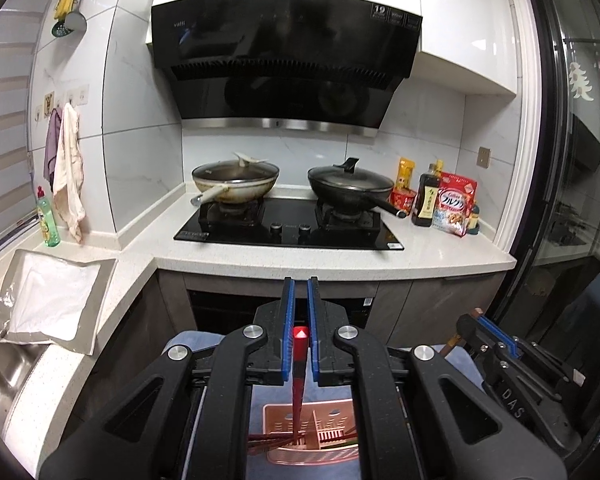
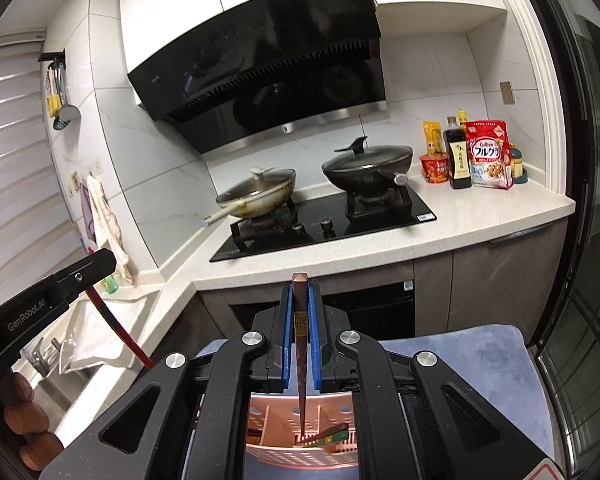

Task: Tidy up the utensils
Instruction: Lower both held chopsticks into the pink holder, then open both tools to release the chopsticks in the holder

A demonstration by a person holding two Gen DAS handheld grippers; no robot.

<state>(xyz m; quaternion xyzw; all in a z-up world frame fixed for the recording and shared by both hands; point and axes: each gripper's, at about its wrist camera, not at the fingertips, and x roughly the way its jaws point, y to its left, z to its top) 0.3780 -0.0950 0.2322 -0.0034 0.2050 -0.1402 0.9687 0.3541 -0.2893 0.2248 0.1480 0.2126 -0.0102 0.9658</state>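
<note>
The left claw (image 1: 300, 300) is pinching a red chopstick (image 1: 299, 376) between its blue pads (image 1: 288, 332), holding it nearly upright at the lower centre of the frame. The chopstick's lower tip is reaching down into a pink slotted utensil holder (image 1: 278, 412), where more dark red chopsticks (image 1: 266, 440) are lying slanted in the left compartment.

The right claw (image 2: 301, 300) is pinching a brown chopstick (image 2: 301, 360), its squared top sticking up above the blue pads (image 2: 286, 340) and its point hanging over the same utensil holder (image 2: 268, 408). A green-tipped utensil (image 2: 332, 436) is resting inside the holder, low in that frame. The holder is sitting on a blue cloth (image 2: 472, 364).

At the far left of the right wrist view, the left claw's black body (image 2: 48, 296) is showing with the red chopstick (image 2: 120, 332) slanting below it.

Beyond, in the middle of both frames, two lidded pans (image 1: 236, 180) (image 1: 350, 186) are sitting on a black hob (image 1: 288, 232) set in the white counter (image 1: 340, 258), under a black extractor hood (image 1: 284, 60). Bottles and a cereal bag (image 1: 456, 208) are standing at the right of the counter.
</note>
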